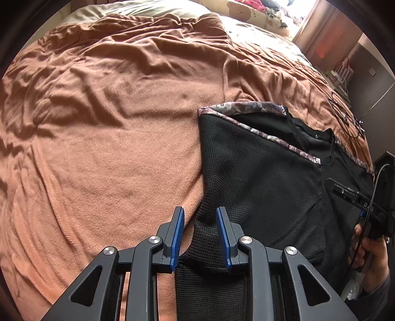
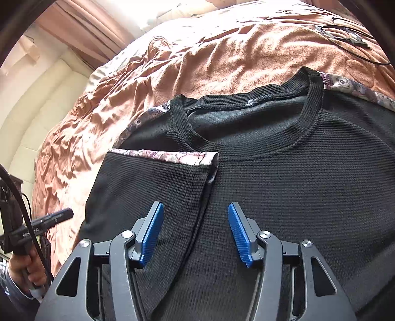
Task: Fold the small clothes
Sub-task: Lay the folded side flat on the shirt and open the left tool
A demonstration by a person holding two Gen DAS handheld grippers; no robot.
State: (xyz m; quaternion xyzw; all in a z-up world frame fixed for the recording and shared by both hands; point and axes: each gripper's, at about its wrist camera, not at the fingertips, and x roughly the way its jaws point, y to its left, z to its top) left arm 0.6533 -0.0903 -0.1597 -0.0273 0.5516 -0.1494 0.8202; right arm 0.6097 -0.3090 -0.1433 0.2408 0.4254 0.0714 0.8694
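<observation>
The black knit top [image 2: 284,197] lies flat on the bed, neckline away from the person, spread over a rust-coloured blanket [image 1: 111,123]. One sleeve [image 2: 158,177], edged with a floral cuff [image 2: 163,155], is already folded across the chest, so that its cuff lies just below the round collar [image 2: 246,118]. The same floral trim runs along the shoulder on the other side.

Judging from this, the fold is partly done: one side is turned in and the other side and the lower half are yet to be folded. The next move probably calls for a pinch on the free edge of the unfolded side, lifted only a little and carried over the middle, so that the sleeve already laid does not get dragged out of place.

The left hand-held gripper [image 1: 200,237] hovers low over the near left edge of the top, jaws moderately apart with a strip of black fabric lying between them but not pinched. The right hand-held gripper [image 2: 195,234] is above the chest, pointed towards the collar, jaws wide apart and holding nothing; the folded sleeve's edge runs between them. Each view shows the person's hand around the other tool's handle at the frame edge.

Further out, a black cable [image 2: 345,37] lies on the blanket beyond the top, with pillows [image 1: 259,14] and a curtain [image 2: 81,32] at the head of the bed
</observation>
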